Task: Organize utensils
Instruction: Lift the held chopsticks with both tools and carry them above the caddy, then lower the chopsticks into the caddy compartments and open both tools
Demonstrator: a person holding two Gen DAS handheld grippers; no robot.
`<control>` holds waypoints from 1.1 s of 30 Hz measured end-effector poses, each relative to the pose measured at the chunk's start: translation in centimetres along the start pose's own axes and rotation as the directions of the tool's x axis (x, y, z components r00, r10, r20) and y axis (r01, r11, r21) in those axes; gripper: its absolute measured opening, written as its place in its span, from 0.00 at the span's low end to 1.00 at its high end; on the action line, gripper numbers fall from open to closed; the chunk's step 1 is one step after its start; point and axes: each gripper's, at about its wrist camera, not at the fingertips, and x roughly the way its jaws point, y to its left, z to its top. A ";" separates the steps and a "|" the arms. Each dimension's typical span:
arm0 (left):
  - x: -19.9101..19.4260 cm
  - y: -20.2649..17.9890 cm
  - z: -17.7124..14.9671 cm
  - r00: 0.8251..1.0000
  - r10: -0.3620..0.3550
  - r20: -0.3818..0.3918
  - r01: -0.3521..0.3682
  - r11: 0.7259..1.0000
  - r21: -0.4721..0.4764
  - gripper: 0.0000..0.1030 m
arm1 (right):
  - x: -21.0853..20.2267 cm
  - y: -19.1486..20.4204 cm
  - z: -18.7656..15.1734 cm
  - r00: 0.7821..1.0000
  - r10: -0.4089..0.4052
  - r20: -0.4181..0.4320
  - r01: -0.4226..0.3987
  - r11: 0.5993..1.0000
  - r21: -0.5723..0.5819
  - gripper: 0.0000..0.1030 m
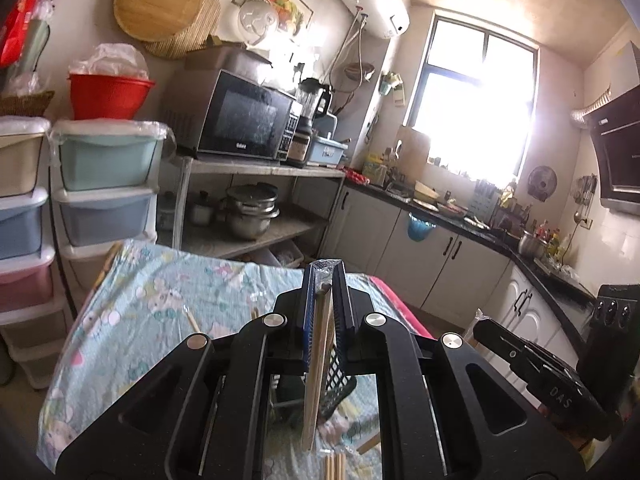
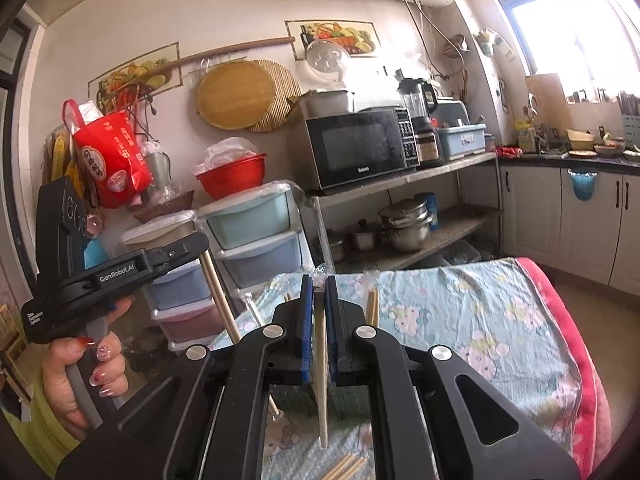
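Kitchen table cloth, left tool clamping wrapped chopsticks, right tool clamping another pair, lower ends hidden

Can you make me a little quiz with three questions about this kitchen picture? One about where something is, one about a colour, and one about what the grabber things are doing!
1. Where is the black microwave oven?
A. on the grey metal shelf rack
B. on the floor
C. on the table

2. What colour is the big plastic bowl on the stacked pastel storage drawers?
A. green
B. red
C. black

3. What is the left gripper doing?
A. open with nothing in it
B. shut on a spoon
C. shut on wooden chopsticks in a clear wrapper

Answers: 1 A, the microwave stands on the rack's top level. 2 B, the bowl is bright red. 3 C, the wrapped sticks hang between the closed blue pads.
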 end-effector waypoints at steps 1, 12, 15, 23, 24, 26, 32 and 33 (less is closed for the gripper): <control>-0.1 0.1 0.3 1.000 0.005 0.012 -0.005 1.000 -0.002 0.05 | 0.1 0.1 0.2 1.000 0.003 0.004 -0.003 1.000 -0.003 0.06; -0.4 1.1 2.9 0.997 0.031 0.077 -0.028 0.999 -0.035 0.05 | 1.0 1.1 2.9 0.998 0.020 0.057 -0.018 0.999 -0.034 0.06; -0.3 1.5 3.6 0.995 0.039 0.094 -0.034 0.998 -0.047 0.05 | 1.4 1.3 3.7 0.997 0.025 0.072 -0.022 0.999 -0.038 0.06; 0.8 1.5 4.6 0.991 0.082 0.109 -0.081 0.997 -0.017 0.05 | 2.2 1.8 5.1 0.993 0.025 0.114 -0.019 0.998 -0.058 0.06; 1.0 1.4 4.5 0.991 0.085 0.105 -0.084 0.996 -0.013 0.05 | 2.4 1.9 5.2 0.993 0.022 0.118 -0.015 0.998 -0.063 0.06; 1.7 1.6 4.3 0.991 0.094 0.100 -0.092 0.996 -0.016 0.05 | 2.9 2.1 5.4 0.992 0.014 0.125 -0.005 0.997 -0.072 0.06; 3.0 2.4 3.3 0.983 0.147 0.112 -0.145 0.989 -0.026 0.05 | 4.3 2.4 5.6 0.991 0.006 0.135 0.005 0.997 -0.077 0.06; 3.2 2.6 3.1 0.982 0.152 0.109 -0.150 0.988 -0.026 0.05 | 4.6 2.3 5.5 0.991 0.011 0.135 -0.001 0.997 -0.072 0.06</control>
